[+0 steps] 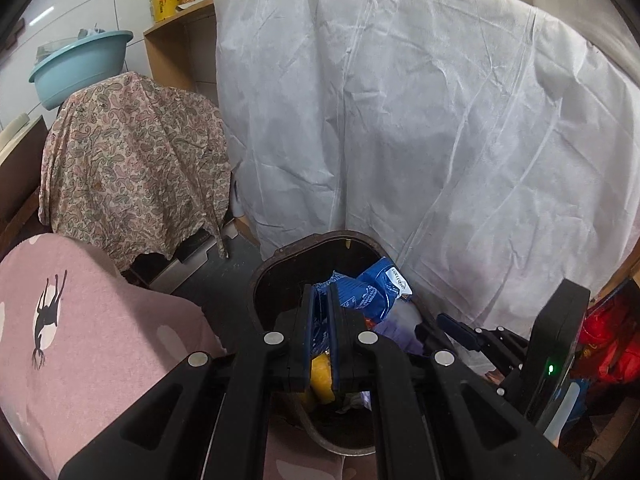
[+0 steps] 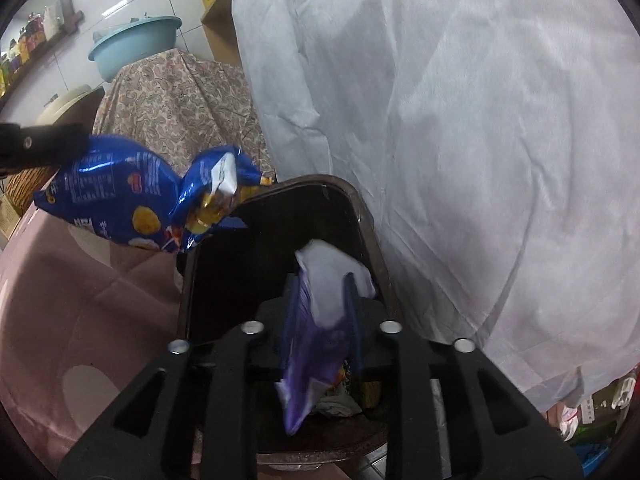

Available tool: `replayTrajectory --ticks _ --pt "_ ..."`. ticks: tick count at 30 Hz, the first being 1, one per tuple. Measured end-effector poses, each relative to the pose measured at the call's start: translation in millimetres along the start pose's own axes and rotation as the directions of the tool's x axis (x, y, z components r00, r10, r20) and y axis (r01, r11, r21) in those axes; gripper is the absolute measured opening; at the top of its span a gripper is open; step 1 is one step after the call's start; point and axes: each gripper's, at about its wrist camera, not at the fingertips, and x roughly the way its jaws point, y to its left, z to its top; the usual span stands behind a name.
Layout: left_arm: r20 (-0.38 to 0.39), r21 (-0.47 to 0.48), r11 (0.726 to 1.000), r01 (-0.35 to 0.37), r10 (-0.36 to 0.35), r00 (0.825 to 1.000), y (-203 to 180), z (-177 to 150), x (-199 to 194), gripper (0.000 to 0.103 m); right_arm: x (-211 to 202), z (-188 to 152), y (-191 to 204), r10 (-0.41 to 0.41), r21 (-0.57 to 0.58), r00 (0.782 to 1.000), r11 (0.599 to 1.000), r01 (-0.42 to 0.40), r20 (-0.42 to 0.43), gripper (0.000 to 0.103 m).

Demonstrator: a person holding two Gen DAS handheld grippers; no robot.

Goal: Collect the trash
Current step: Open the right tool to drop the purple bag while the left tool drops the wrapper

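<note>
Right wrist shows left gripper [image 2: 60, 146] clamping blue bag [image 2: 132, 200] beside bin [image 2: 368, 220]; right gripper [image 2: 320, 292] pinches purple wrapper [image 2: 316, 344] over bin.

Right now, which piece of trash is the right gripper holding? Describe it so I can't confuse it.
Find the dark bin below the white sheet. Over its opening, the right gripper pinches a purple wrapper with a white end. The other packet, the left gripper's, is glossy blue with gold print.

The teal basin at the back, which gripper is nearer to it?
Left, most likely. The left gripper with its blue bag is on the basin's side of the bin; the right gripper hangs over the bin, farther off.
</note>
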Motion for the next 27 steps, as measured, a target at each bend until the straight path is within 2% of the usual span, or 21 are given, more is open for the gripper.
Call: replayTrajectory --ticks 1,2,7,10,17,27 --pt "-0.009 0.001 1.0 -0.002 0.002 1.0 -2 2 3 0.007 0 -2 -1 -0.002 0.006 1.0 1.0 0.002 0.005 0.045" --pt "-0.015 0.0 1.0 -0.004 0.004 1.0 -4 3 6 0.007 -2 -4 -3 -0.004 0.012 1.0 1.0 0.004 0.014 0.052" --pt "-0.064 -0.021 1.0 -0.015 0.014 0.998 -11 7 24 0.007 -10 -12 -9 0.017 0.038 1.0 0.999 -0.018 0.011 0.053" --pt "-0.096 -0.028 0.999 -0.026 0.023 0.995 -16 7 39 0.007 -18 -17 -14 0.02 0.05 1.0 0.999 -0.021 0.013 0.059" --pt "-0.199 -0.086 0.996 -0.034 0.016 0.98 -23 1 76 0.007 -30 -30 -23 -0.004 0.048 1.0 0.999 0.004 0.005 0.064" --pt "-0.246 -0.086 0.996 -0.031 0.008 0.969 -35 -9 98 0.008 -49 -53 -30 -0.044 0.003 0.999 0.999 0.044 0.016 0.08"
